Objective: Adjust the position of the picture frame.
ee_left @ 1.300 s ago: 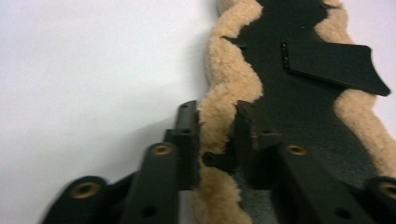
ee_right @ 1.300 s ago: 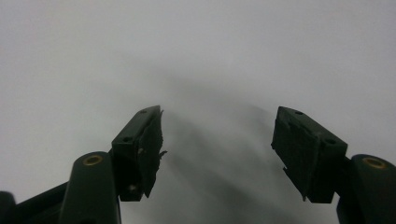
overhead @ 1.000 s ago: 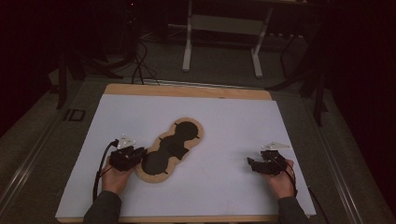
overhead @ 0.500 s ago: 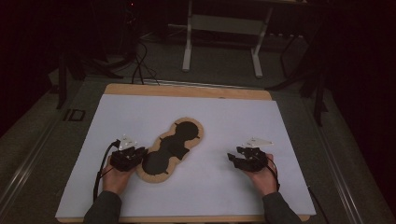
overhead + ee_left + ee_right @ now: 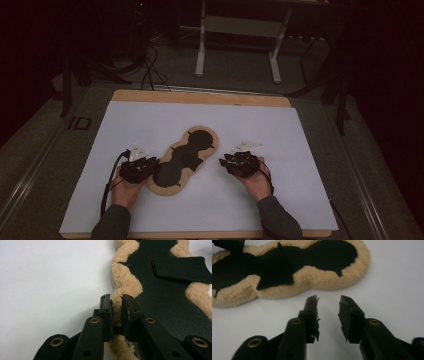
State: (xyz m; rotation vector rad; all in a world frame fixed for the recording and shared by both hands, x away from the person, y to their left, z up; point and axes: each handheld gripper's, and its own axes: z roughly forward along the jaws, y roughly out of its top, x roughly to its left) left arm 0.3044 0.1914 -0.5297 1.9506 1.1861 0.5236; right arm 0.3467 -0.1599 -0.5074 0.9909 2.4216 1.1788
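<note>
White paper covers the wooden table (image 5: 200, 97), and the room around it is dark. Nearest to the person, the left gripper (image 5: 141, 169) has its jaws closed on the tan fleece edge of the sheepskin pad (image 5: 187, 160), at the pad's near end. The right gripper (image 5: 240, 162) is just beside the pad on the other side, not touching it; its jaws have just been closing, but a gap remains and between them is only paper. The pad lies flat in the middle, black side up, slanting away. Farther behind, a metal stand (image 5: 240, 35) is on the floor.
</note>
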